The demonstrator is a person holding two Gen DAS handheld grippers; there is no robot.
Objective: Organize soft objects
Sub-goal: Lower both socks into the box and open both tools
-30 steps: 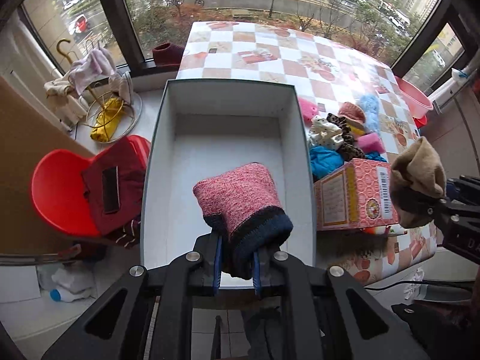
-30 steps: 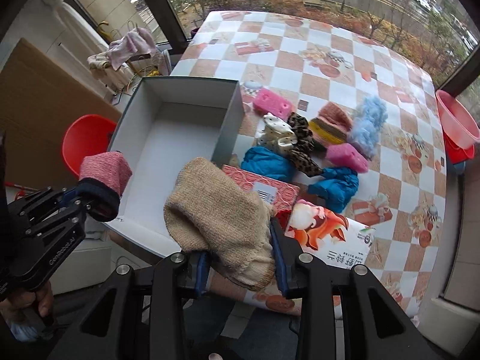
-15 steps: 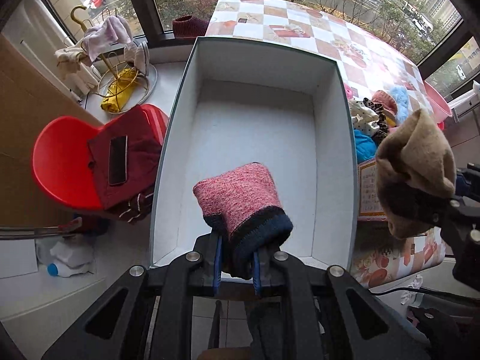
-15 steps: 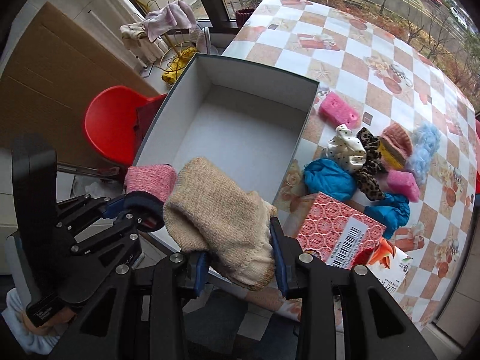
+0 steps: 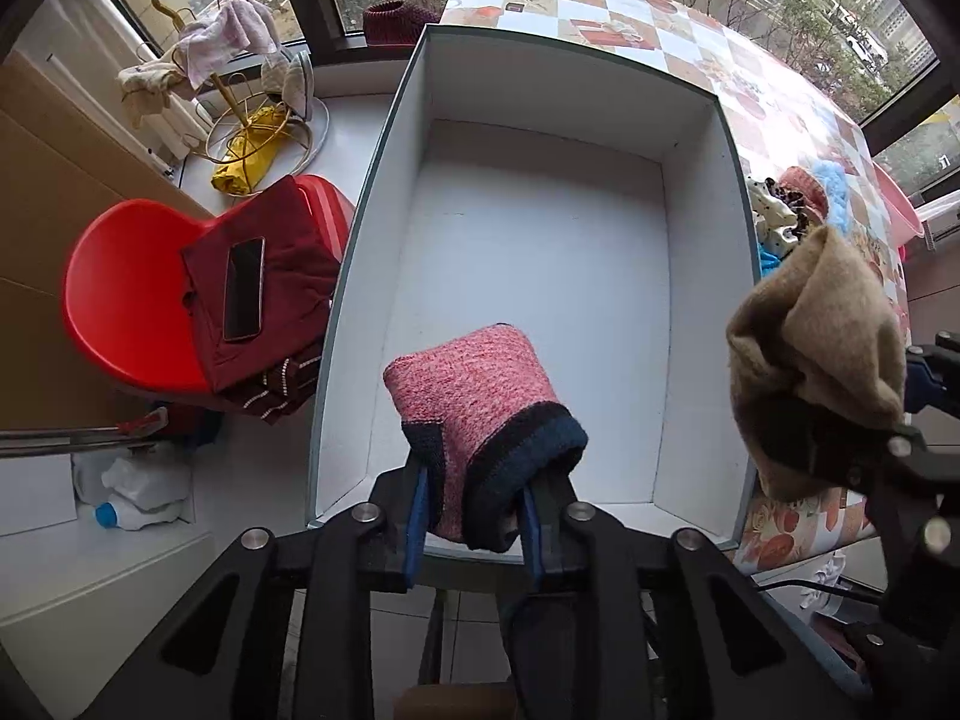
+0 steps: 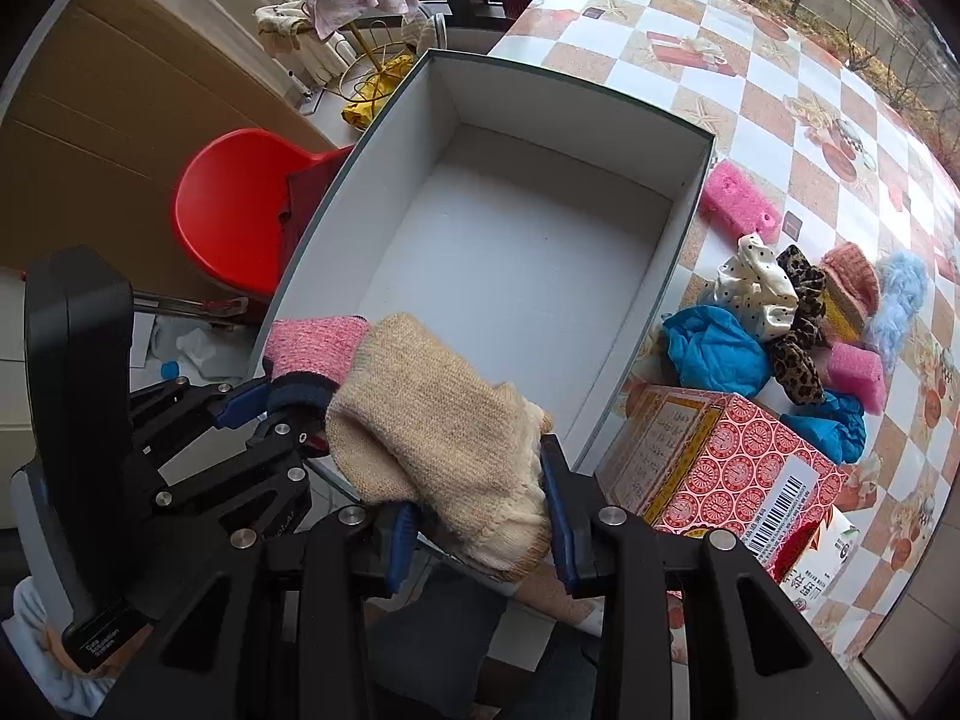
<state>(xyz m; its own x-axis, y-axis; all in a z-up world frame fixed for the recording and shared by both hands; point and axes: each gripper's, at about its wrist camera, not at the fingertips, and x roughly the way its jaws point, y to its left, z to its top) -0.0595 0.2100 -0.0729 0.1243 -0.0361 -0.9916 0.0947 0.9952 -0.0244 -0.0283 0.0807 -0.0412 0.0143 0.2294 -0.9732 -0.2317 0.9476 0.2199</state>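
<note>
A pink knit sock with a dark blue cuff [image 5: 474,384] sits between the jaws of my left gripper [image 5: 474,504], which are opening; the pads still touch the cuff. It hangs over the near end of the white open box [image 5: 540,240], which has nothing in it. My right gripper [image 6: 480,516] has a beige knit sock [image 6: 438,420] between its blue pads; its jaws are opening too and still touch the sock. It hovers at the box's [image 6: 510,240] near rim, close beside the left gripper [image 6: 264,408]. The beige sock [image 5: 822,324] shows at the right of the left wrist view.
A pile of soft things [image 6: 780,312] lies on the checkered table right of the box: blue cloths, scrunchies, pink sponges [image 6: 741,207]. A red patterned carton [image 6: 720,456] stands near the front. A red chair [image 5: 120,300] with a dark garment and a phone [image 5: 243,288] is left of the box.
Both grippers have sunk toward the box's near end, and the right one has moved left up to the left one. Both pairs of jaws now stand a little wider around their socks.
</note>
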